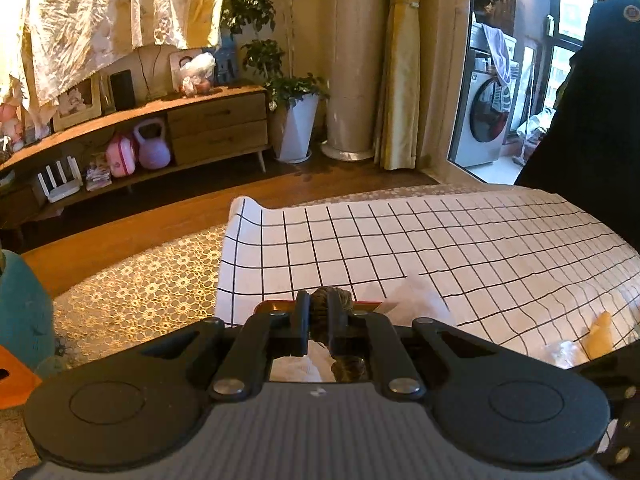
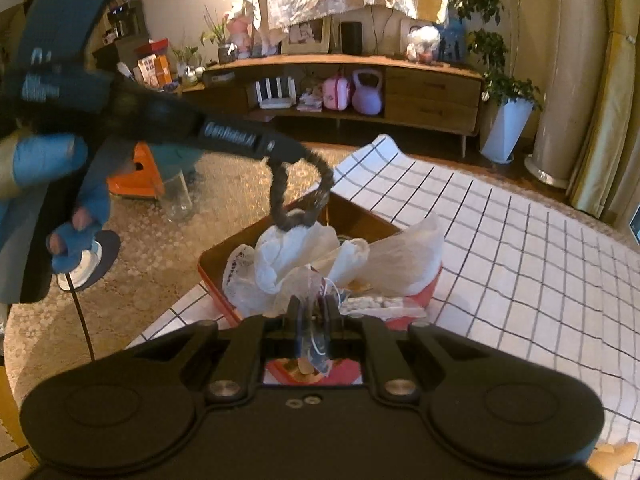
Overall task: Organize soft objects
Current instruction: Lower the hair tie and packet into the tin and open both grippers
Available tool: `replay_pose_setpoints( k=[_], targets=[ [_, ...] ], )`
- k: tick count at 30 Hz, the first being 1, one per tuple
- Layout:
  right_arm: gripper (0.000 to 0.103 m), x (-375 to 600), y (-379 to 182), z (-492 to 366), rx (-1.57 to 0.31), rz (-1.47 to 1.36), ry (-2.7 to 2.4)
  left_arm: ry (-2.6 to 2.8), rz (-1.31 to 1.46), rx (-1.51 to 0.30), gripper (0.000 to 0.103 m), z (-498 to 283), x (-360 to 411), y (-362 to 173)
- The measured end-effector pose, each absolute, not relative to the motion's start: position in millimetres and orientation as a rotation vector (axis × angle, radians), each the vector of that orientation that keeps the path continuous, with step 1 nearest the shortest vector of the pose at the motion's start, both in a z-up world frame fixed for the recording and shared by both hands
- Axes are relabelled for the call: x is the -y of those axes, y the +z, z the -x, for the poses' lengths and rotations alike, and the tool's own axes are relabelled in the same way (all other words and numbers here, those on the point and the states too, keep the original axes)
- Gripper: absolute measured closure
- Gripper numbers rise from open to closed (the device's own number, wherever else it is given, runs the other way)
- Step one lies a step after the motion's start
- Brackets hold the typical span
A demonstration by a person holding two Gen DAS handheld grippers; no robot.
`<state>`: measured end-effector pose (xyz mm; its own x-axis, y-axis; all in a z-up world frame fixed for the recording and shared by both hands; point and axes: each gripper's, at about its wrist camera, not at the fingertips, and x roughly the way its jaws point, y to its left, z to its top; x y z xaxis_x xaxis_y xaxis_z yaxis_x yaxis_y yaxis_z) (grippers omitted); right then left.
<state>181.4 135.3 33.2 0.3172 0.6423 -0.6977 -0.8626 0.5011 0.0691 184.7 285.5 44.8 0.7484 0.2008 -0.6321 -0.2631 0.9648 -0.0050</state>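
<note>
Over red box (image 2: pixel 430 292), fuzzy brown loop (image 2: pixel 298 196)

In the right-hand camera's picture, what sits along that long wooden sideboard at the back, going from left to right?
White slatted rack → pink toy case → purple kettlebell → the two drawers → white plant pot on the floor past the sideboard's end.

The grid cloth (image 2: pixel 500 240) is smooth matt fabric. The fuzzy loop (image 2: pixel 298 200) looks rough, like chenille. At its 6 o'clock, thin plastic bags (image 2: pixel 304 256) are crinkled and half clear. The box (image 2: pixel 224 256) has a glossy red rim. Both grippers are matt black plastic with metal rivets.
</note>
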Motion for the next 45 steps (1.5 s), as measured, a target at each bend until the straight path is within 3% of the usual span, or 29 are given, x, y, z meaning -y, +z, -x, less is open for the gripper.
replay_pose_setpoints(
  k=[25,34,39,41,44,45],
  targets=[
    [0.094,-163.2,-23.1,-209.3,-0.855,0.341,0.928,0.24,0.092,-0.847,0.094,-210.2,-284.8,-36.1],
    [0.079,-165.3,-19.5,-203.0,-0.859,0.351,0.954,0.248,0.063,-0.878,0.092,-209.7,-278.1,-43.8],
    [0.057,-161.7,-12.9,-198.0,-0.837,0.341,0.962,0.254,0.065,-0.88,0.09,-205.8,-275.0,-42.5],
    [0.054,-159.9,-9.2,-196.9,-0.828,0.343,0.962,0.256,0.075,-0.877,0.084,-203.3,-274.7,-40.2],
    [0.05,-154.6,-3.8,-195.5,-0.821,0.33,0.966,0.259,0.082,-0.862,0.053,-197.6,-272.3,-36.1],
    [0.049,-152.5,-2.0,-194.6,-0.817,0.326,0.966,0.263,0.081,-0.851,0.037,-195.1,-270.6,-34.1]
  ],
)
